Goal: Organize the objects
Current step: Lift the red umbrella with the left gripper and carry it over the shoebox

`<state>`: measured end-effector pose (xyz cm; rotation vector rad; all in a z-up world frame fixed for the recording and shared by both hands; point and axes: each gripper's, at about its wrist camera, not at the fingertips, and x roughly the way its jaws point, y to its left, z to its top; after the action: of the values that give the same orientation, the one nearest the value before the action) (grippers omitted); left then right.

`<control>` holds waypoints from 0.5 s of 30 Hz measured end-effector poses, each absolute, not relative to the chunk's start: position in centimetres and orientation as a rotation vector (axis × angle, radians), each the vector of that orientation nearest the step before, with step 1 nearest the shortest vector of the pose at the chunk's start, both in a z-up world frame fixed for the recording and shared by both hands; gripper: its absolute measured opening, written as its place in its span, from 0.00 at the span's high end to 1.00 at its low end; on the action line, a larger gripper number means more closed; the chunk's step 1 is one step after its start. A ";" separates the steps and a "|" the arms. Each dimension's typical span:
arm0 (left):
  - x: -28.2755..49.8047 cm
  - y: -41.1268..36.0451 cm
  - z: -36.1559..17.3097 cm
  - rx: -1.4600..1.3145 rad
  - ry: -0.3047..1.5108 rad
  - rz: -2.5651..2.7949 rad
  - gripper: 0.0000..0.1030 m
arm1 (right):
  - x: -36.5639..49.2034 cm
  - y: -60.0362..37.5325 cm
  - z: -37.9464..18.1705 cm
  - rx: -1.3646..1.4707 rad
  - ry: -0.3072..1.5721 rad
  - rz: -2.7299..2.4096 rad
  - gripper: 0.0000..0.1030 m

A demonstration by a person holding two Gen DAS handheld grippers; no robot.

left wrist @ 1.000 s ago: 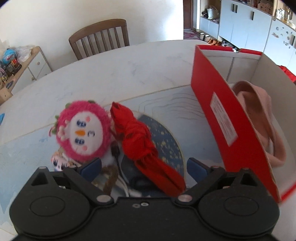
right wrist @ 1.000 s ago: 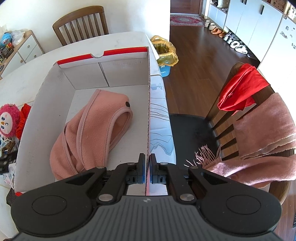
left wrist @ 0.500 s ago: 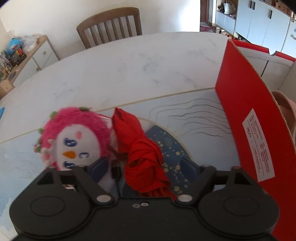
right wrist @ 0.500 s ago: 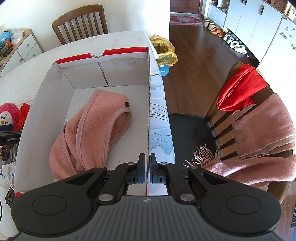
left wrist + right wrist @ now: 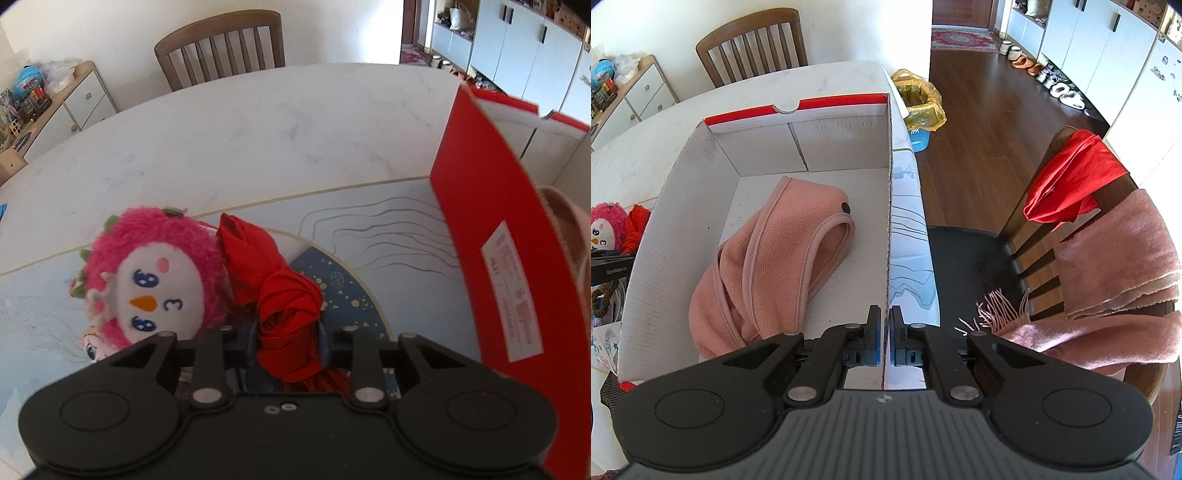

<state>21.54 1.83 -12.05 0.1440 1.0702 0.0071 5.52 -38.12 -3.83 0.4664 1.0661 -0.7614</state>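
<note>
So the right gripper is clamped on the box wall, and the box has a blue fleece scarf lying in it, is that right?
Not quite: the fleece scarf is pink, not blue, as the right wrist view shows. The rest holds: the right gripper is clamped on the wall of the box, and the scarf lies inside it.

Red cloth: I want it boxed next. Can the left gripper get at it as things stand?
Probably yes: the left gripper is closing with the red cloth bunched between its jaws; the pink plush beside it isn't in the way.
</note>
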 end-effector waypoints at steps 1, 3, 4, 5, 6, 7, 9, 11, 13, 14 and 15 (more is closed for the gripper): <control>21.3 1.9 -11.6 0.138 1.066 -0.004 0.72 | 5.5 -38.1 -3.8 0.465 1.065 -0.762 0.97; 20.7 2.0 -10.6 0.135 1.050 -0.026 0.73 | 5.5 -38.1 -3.8 0.463 1.064 -0.762 0.97; 20.4 2.0 -10.2 0.137 1.042 -0.035 0.73 | 5.5 -38.1 -3.8 0.463 1.063 -0.762 0.97; 20.1 2.0 -9.6 0.139 1.032 -0.048 0.73 | 5.5 -38.1 -3.8 0.462 1.064 -0.761 0.97; 19.9 2.0 -9.3 0.137 1.029 -0.055 0.73 | 5.5 -38.1 -3.8 0.462 1.065 -0.763 0.97; 19.7 2.0 -8.8 0.131 1.029 -0.061 0.73 | 5.6 -38.1 -3.7 0.461 1.066 -0.762 0.97; 19.2 2.0 -7.9 0.116 1.030 -0.079 0.73 | 5.6 -38.1 -3.7 0.458 1.067 -0.761 0.97; 18.6 1.8 -6.7 0.107 1.017 -0.107 0.73 | 5.6 -38.1 -3.7 0.460 1.067 -0.761 0.97; 18.1 1.3 -5.6 0.111 1.001 -0.135 0.73 | 5.6 -38.1 -3.7 0.460 1.067 -0.761 0.97; 17.8 0.9 -4.8 0.113 0.991 -0.154 0.73 | 5.6 -38.1 -3.7 0.459 1.067 -0.762 0.97; 17.6 0.6 -4.1 0.113 0.983 -0.169 0.73 | 5.6 -38.1 -3.6 0.458 1.068 -0.761 0.97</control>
<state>17.64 0.64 -4.14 0.1127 0.9833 -0.1688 5.60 -38.15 -3.62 0.4584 1.0679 -0.7613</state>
